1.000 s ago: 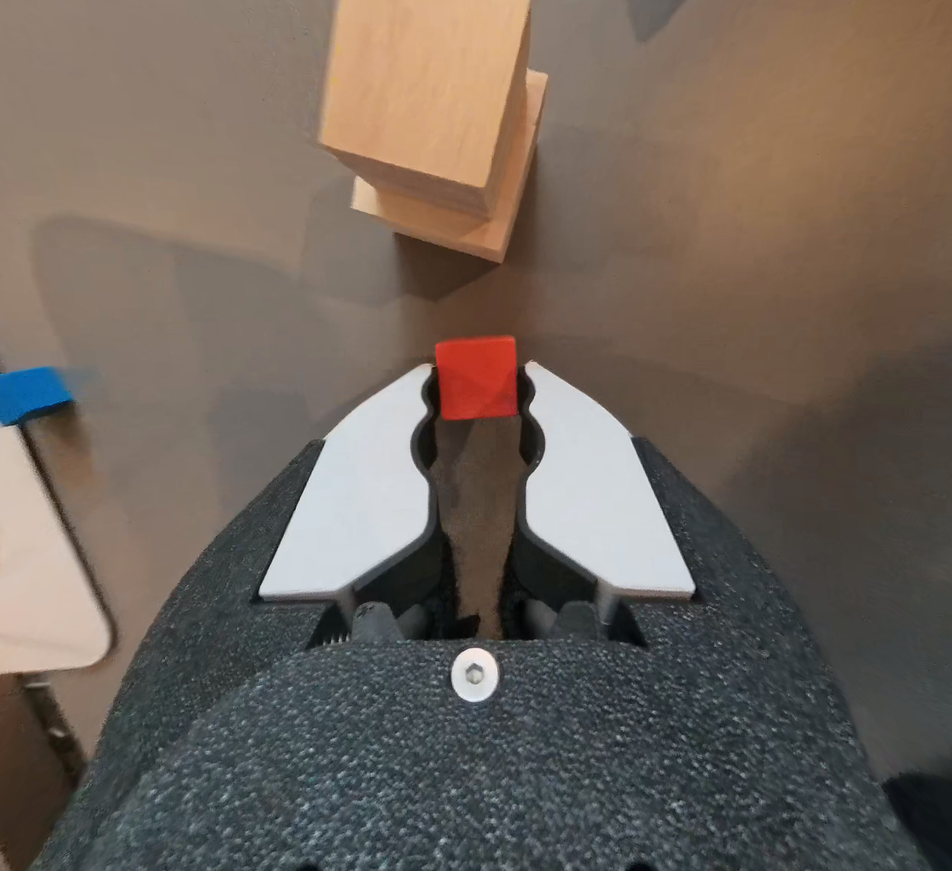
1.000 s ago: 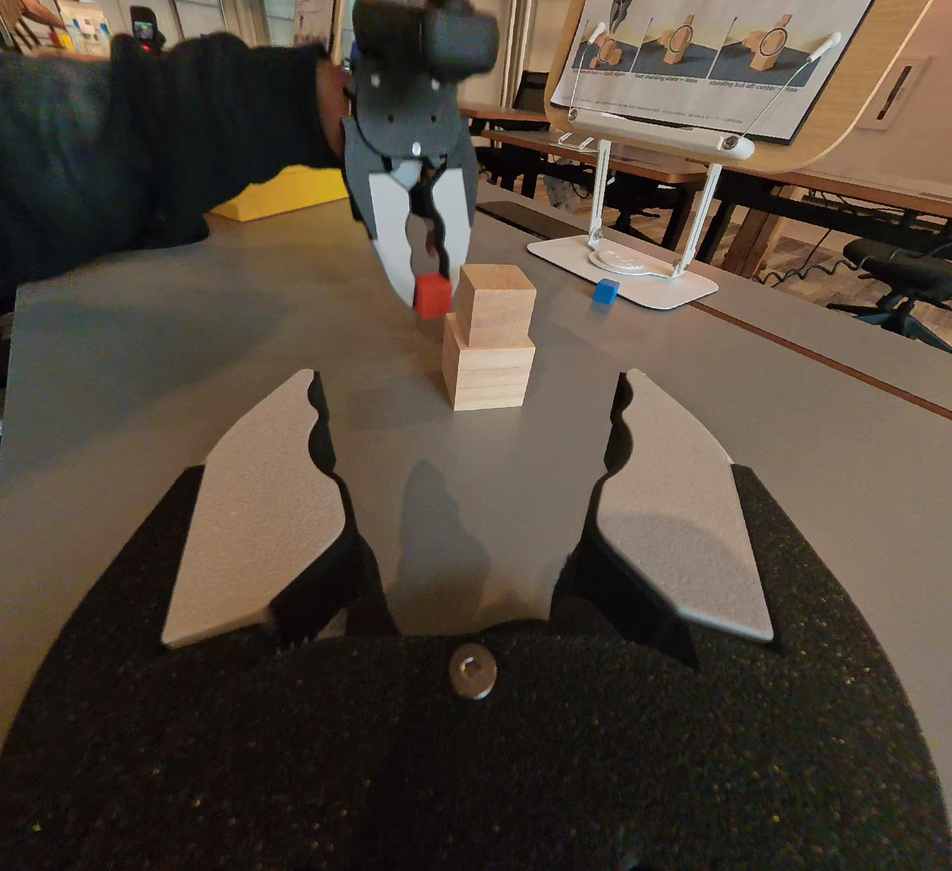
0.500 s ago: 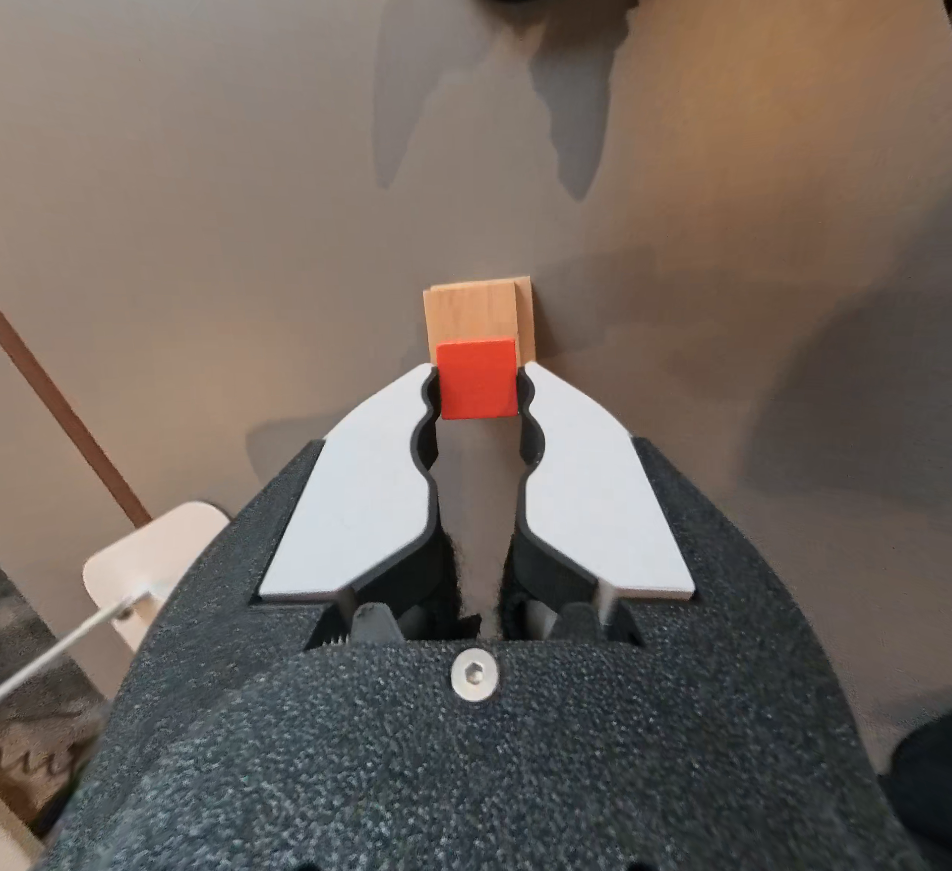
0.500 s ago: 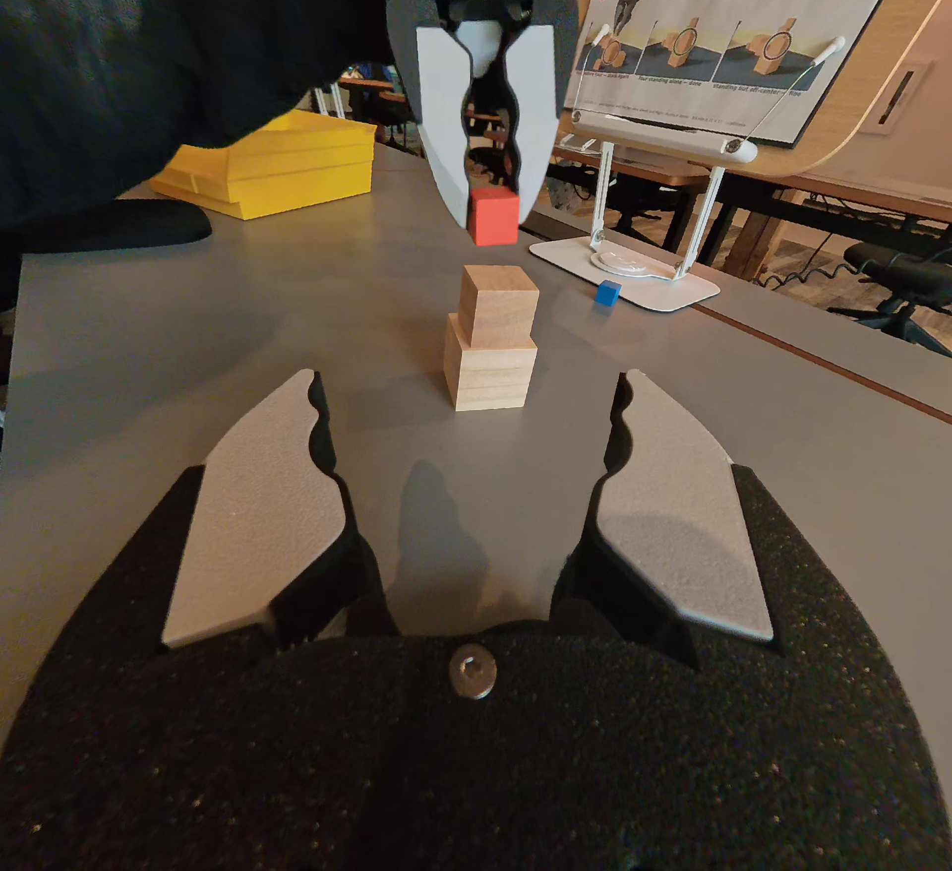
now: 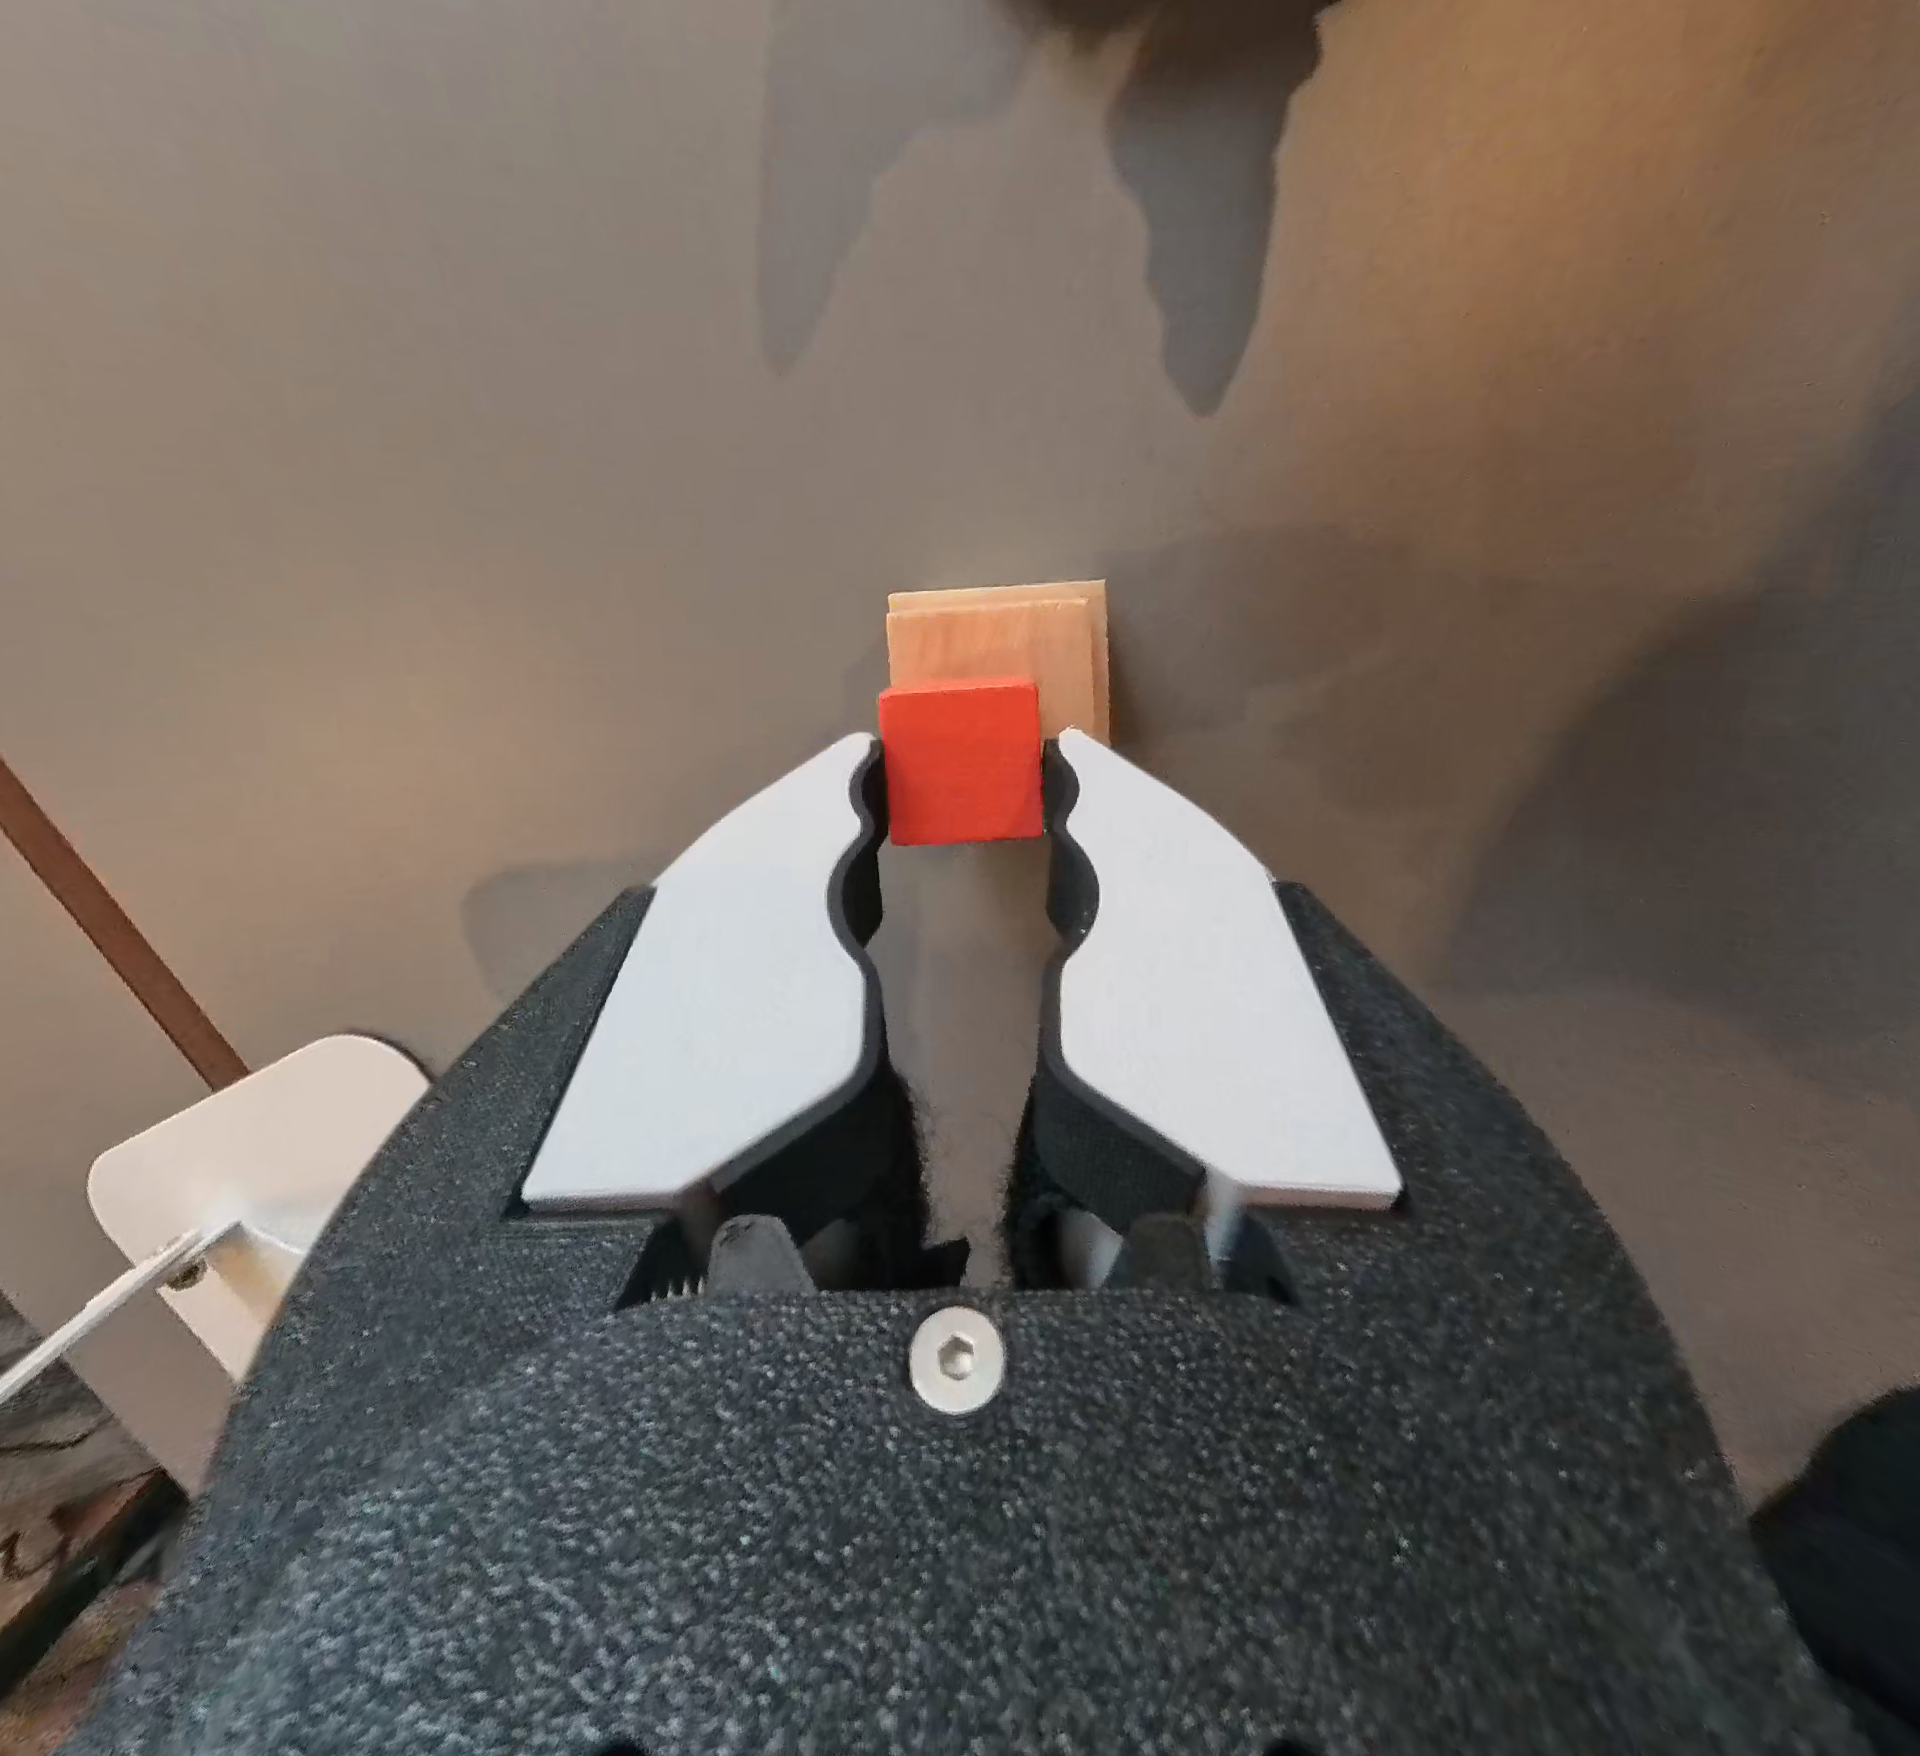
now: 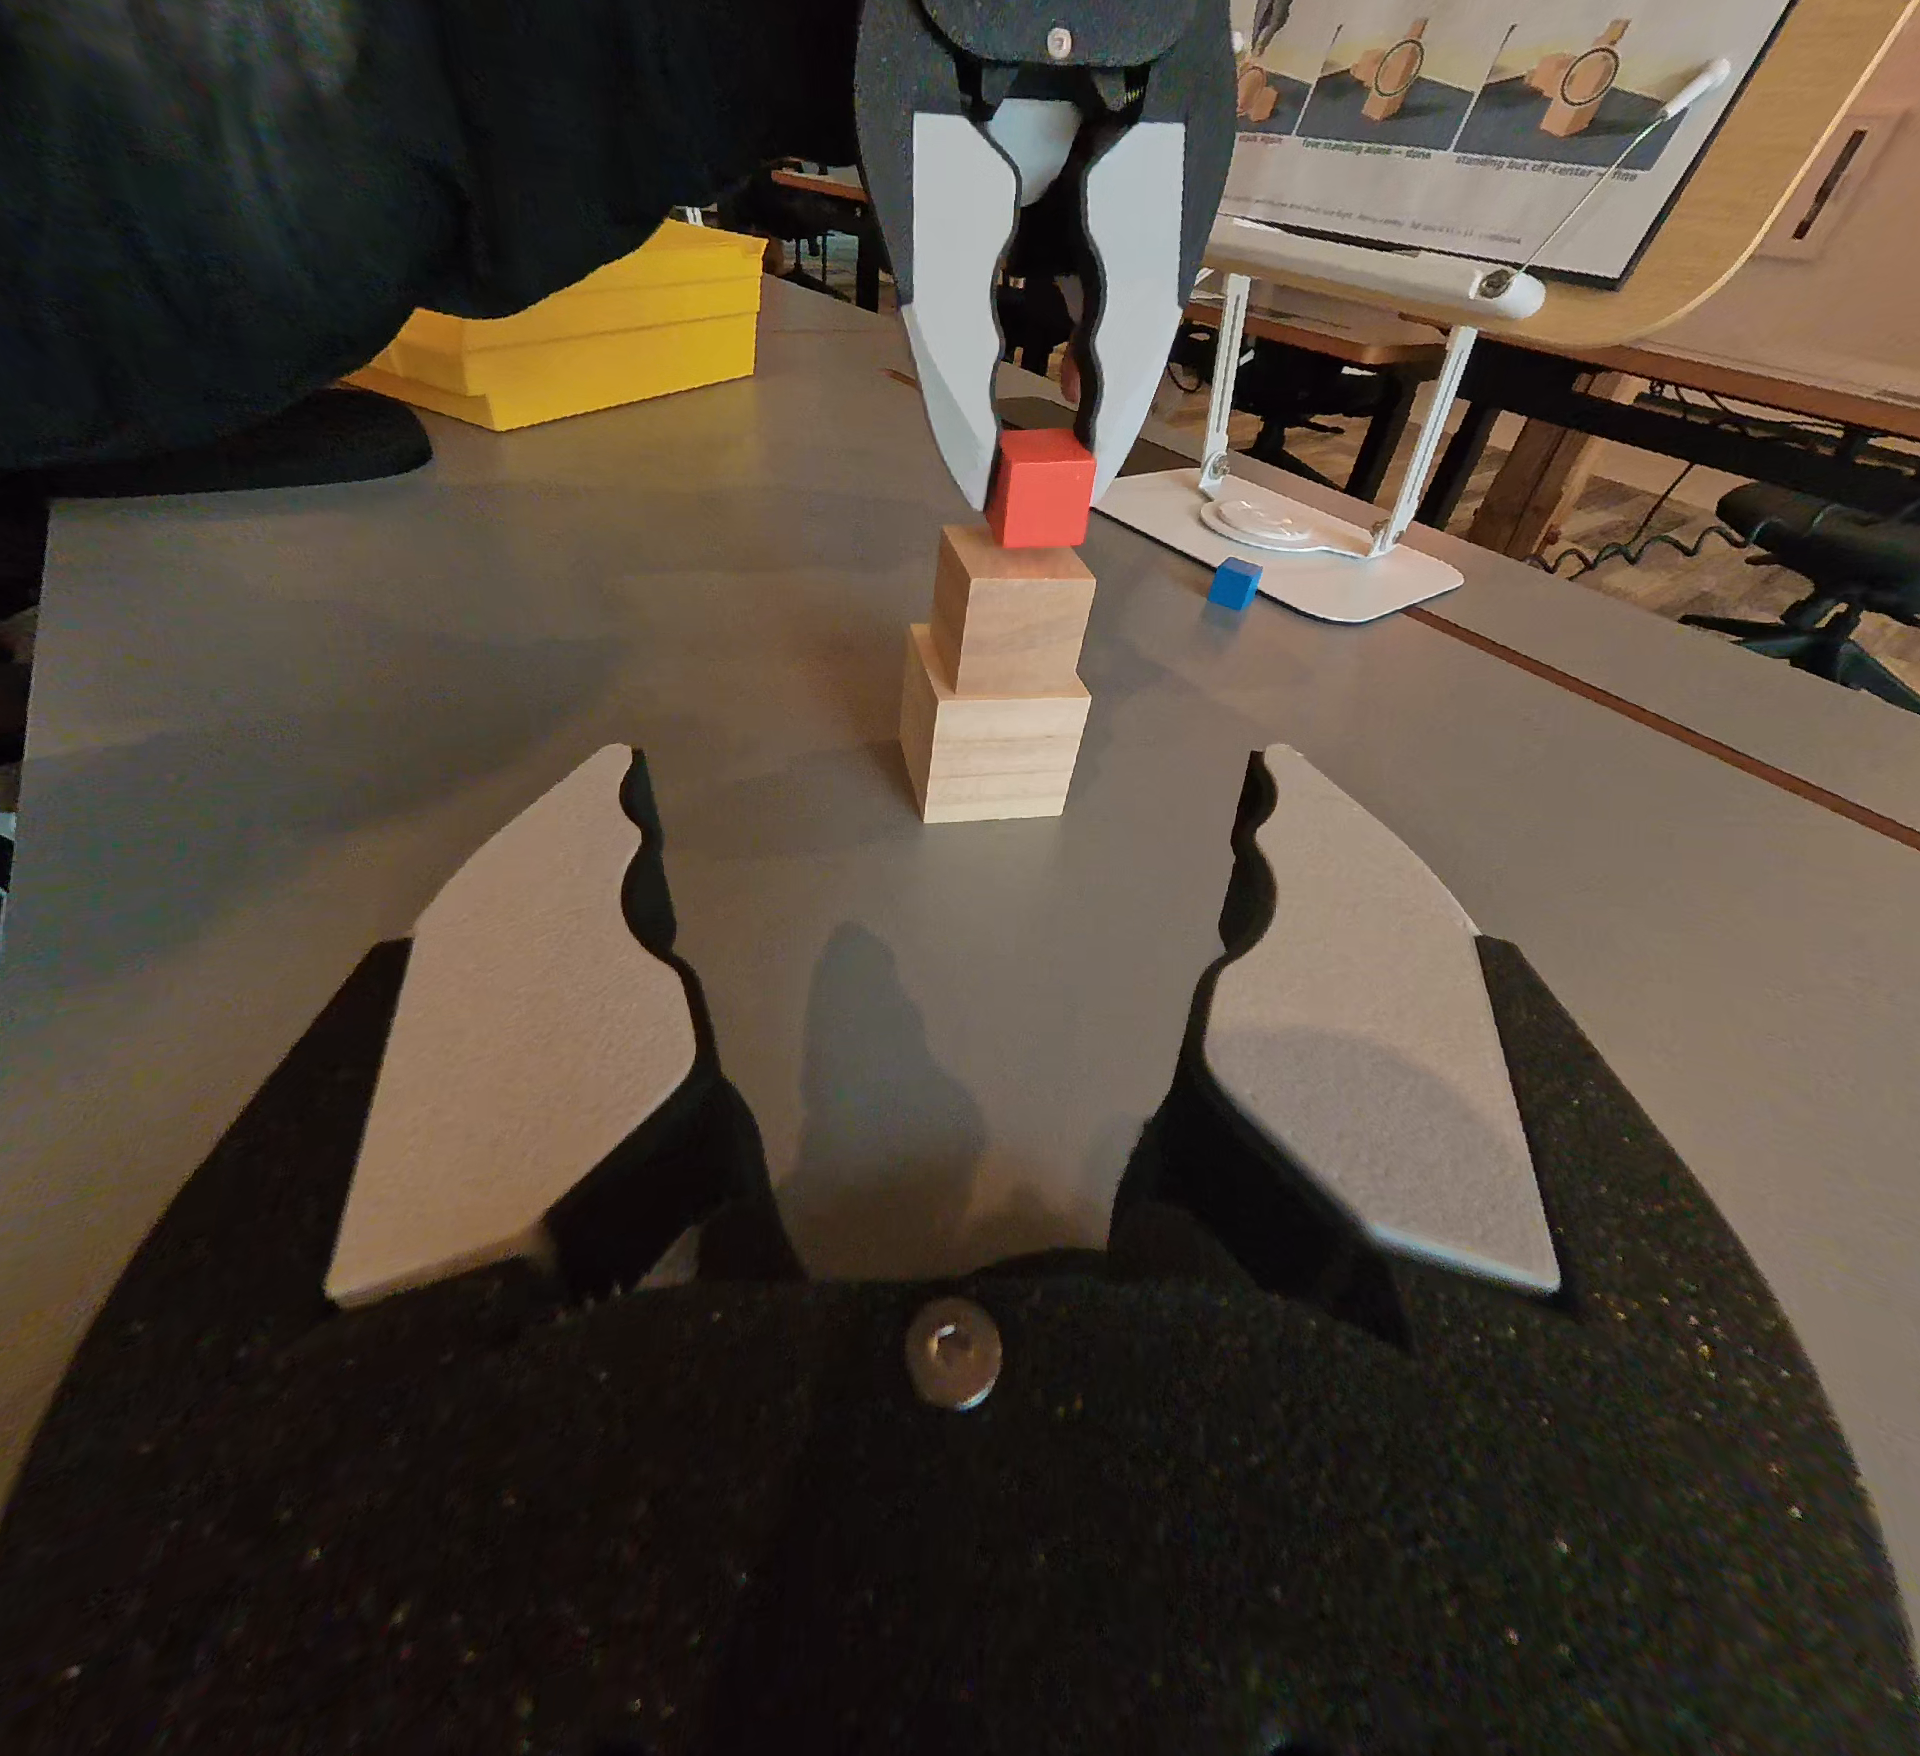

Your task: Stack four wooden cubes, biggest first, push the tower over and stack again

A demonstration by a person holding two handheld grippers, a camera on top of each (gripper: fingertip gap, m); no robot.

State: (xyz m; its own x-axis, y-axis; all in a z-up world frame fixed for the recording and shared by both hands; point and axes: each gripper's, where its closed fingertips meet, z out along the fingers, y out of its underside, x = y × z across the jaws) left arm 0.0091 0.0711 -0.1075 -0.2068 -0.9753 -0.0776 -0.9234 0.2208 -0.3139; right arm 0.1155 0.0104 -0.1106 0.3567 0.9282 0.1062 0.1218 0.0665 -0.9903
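Left wrist view: the left hand-held gripper point(image 5: 961, 750) pinched the red cube point(image 5: 961, 764) over the wooden stack point(image 5: 997, 657). An off-centre release could topple it.

Right wrist view: the right hand-held gripper point(image 6: 945, 771) stood spread and empty. The grey worktop point(image 6: 416, 667) carried a blue cube point(image 6: 1234, 582), a white stand point(image 6: 1340, 563) and yellow trays point(image 6: 603, 335).
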